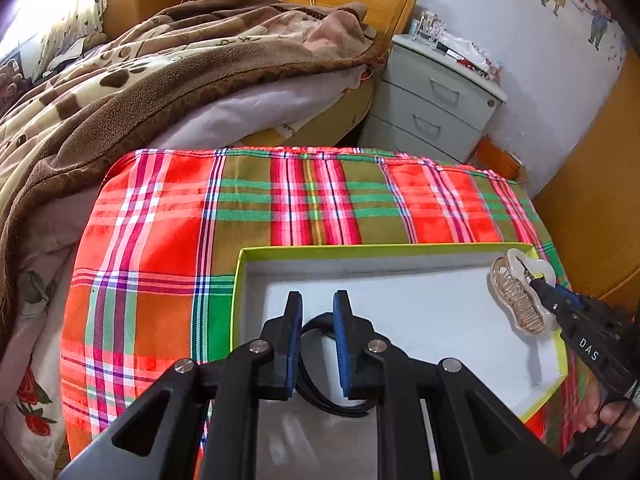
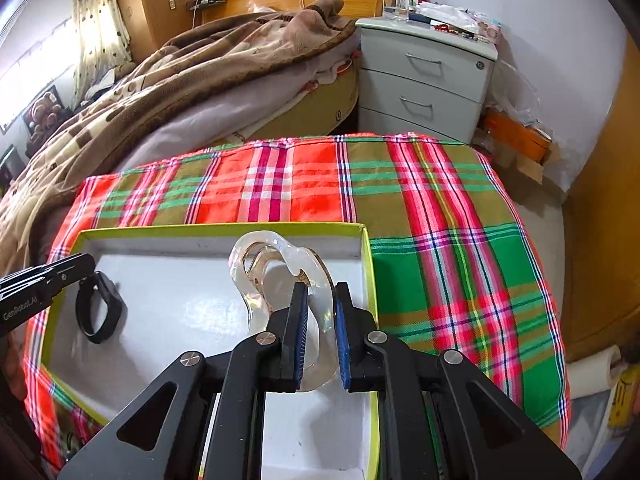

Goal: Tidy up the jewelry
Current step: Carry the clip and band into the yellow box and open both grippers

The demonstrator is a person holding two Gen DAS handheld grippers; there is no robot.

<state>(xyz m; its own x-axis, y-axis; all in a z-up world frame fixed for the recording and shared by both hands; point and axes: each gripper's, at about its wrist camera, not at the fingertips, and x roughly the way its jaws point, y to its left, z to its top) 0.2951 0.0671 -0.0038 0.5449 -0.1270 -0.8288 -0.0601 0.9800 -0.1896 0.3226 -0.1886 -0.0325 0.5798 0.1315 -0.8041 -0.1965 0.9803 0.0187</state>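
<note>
A shallow box with a white inside and a yellow-green rim lies on a red-and-green plaid cloth. My left gripper is shut on a black band, which hangs as a loop over the box's left part. My right gripper is shut on a clear hair claw clip with brownish teeth, held over the box's right side near its far right corner.
Behind the cloth is a bed with a brown paw-print blanket. A pale drawer unit with clutter on top stands at the back right. Wooden furniture lines the right. A hand holds the right gripper.
</note>
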